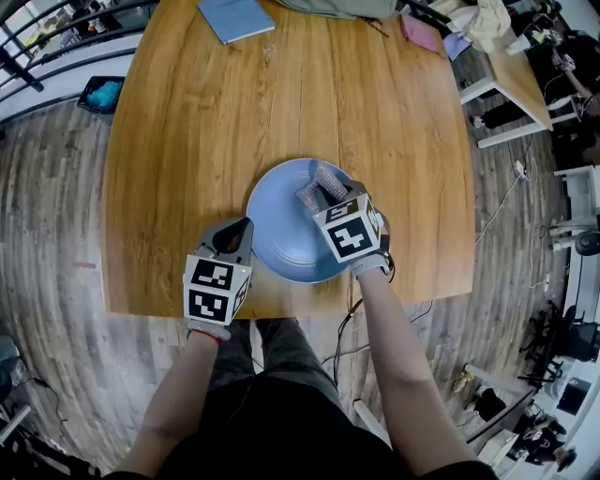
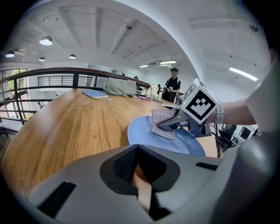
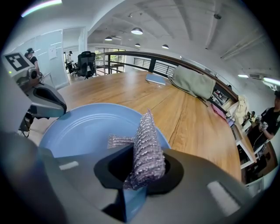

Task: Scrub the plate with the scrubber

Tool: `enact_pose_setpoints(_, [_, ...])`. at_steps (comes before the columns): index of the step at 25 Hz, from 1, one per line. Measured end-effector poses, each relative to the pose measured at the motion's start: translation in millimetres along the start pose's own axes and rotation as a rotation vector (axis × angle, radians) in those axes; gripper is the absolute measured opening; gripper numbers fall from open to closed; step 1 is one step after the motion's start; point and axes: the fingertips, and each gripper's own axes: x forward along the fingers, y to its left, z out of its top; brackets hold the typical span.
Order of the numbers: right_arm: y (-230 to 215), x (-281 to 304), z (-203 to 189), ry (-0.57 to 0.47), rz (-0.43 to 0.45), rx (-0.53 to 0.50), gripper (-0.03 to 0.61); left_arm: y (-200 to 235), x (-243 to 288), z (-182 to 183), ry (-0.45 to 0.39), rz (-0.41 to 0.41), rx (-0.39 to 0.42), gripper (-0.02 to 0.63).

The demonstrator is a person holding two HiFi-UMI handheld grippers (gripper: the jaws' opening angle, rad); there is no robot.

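Note:
A round blue plate [image 1: 277, 230] lies near the front edge of the wooden table [image 1: 187, 141]. My right gripper [image 1: 323, 192] is shut on a silvery mesh scrubber [image 1: 322, 186] and holds it over the plate's right half. In the right gripper view the scrubber [image 3: 146, 144] stands folded between the jaws, above the plate [image 3: 87, 127]. My left gripper [image 1: 234, 236] is at the plate's left rim, jaws together with nothing in them. In the left gripper view the plate [image 2: 142, 131] and scrubber [image 2: 162, 123] lie ahead to the right, clear of the left gripper [image 2: 139, 151].
A blue notebook [image 1: 235, 17] and a grey bag [image 1: 333, 7] lie at the table's far end, a pink item [image 1: 419, 33] at the far right. A railing [image 2: 52, 81] runs behind the table. A person [image 2: 173, 85] stands beyond it.

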Motion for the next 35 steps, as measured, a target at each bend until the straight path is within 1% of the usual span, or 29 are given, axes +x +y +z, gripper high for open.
enact_pose_setpoints(7, [5.2,-20.5,-25.9,0.031,-0.009,-0.01,0.071,-0.8,1.3,2.5,0.0,0.002,0.0,-0.004])
enact_pose_setpoints(15, [41.5,-35.2,-39.1,0.05,0.052,-0.053,0.071,-0.6,-0.8,0.3,-0.001,0.0,0.001,-0.003])
enact_pose_setpoints(19, [61.2,-32.9,-32.3,0.041,0.099,-0.101,0.069,0.0,1.3,1.6,0.001,0.001,0.001,-0.005])
enact_pose_setpoints(25, [85.1,-23.9,-12.0,0.01,0.162,-0.123,0.071,-0.5,0.1,1.1,0.004,-0.002,0.005,-0.005])
enact_pose_setpoints(29, [89.2,-14.2,5.7,-0.019,0.172,-0.116,0.071,-0.8,-1.4,1.4,0.004,-0.005,0.006,-0.004])
enact_pose_setpoints(35, [79.4,4.4,28.8,-0.042,0.154,-0.086,0.072,-0.9,-0.8,0.4,0.006,-0.011,0.008,-0.004])
